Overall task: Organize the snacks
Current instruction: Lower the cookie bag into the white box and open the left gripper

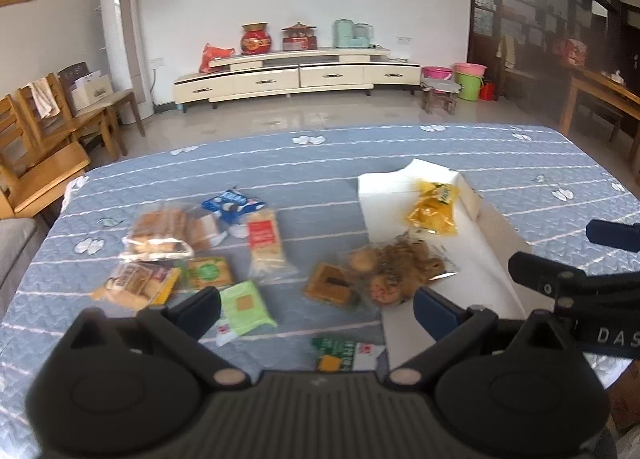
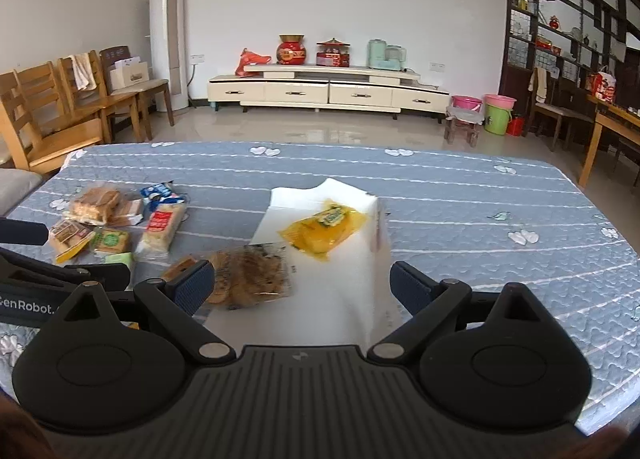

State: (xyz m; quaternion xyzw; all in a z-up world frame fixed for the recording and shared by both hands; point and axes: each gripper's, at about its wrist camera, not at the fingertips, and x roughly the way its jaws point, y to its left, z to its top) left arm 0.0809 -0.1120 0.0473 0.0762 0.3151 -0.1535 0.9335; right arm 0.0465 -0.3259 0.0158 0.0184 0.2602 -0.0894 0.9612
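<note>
Hovering left tongs (image 1: 318, 309) agape | right tongs (image 2: 302, 285) agape | yellow packet (image 2: 322, 233) in white box (image 2: 360, 291)

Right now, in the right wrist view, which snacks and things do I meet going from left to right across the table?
Clear bread pack → red-label cracker pack → clear bag of brown cookies → yellow packet, lying on the white box → bare blue quilted tablecloth.

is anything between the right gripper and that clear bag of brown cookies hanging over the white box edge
Nothing visible blocks it. The right gripper has its jaws open and empty, and the clear bag of brown cookies lies just ahead by its left finger, half on the shallow white cardboard box. The yellow snack packet sits farther back.
</note>
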